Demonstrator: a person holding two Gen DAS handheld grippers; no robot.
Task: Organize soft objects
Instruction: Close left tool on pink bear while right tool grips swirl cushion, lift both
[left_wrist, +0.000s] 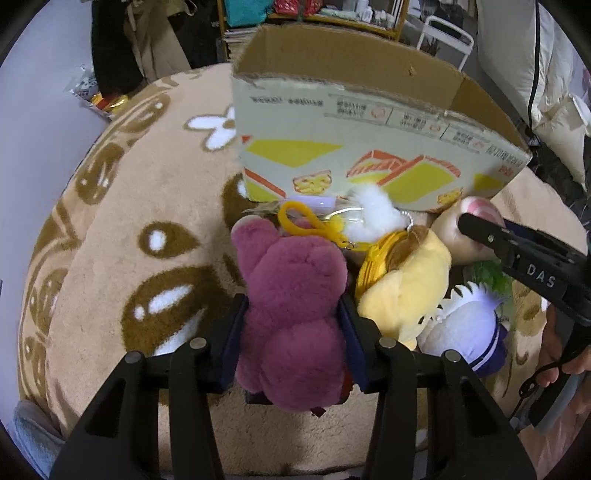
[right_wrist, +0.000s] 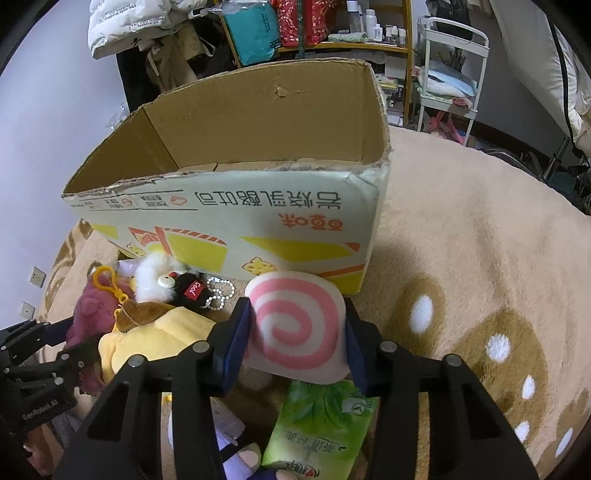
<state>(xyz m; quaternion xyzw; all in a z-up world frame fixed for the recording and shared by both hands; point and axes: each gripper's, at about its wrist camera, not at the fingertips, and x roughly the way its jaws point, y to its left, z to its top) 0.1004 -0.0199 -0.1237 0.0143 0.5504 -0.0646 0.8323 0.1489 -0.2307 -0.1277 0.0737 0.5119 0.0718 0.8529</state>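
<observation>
My left gripper (left_wrist: 293, 314) is shut on a magenta plush bear (left_wrist: 291, 306), its jaws pressing the bear's sides just above the rug. My right gripper (right_wrist: 297, 332) is shut on a pink-and-white swirl cushion (right_wrist: 295, 328); it also shows in the left wrist view (left_wrist: 469, 218) on the cushion. An open cardboard box (left_wrist: 369, 155) (right_wrist: 236, 218) stands upright just behind the toys. A yellow plush (left_wrist: 402, 280) (right_wrist: 155, 339), a white fluffy keychain toy (left_wrist: 373, 214) (right_wrist: 155, 277) and a lilac plush (left_wrist: 465, 328) lie in a pile between the grippers.
A green tissue pack (right_wrist: 317, 421) lies under the right gripper. A beige and brown patterned rug (left_wrist: 147, 221) (right_wrist: 480, 258) covers the floor. Cluttered shelves (right_wrist: 332, 29), a white cart (right_wrist: 450, 85) and hanging clothes stand behind the box.
</observation>
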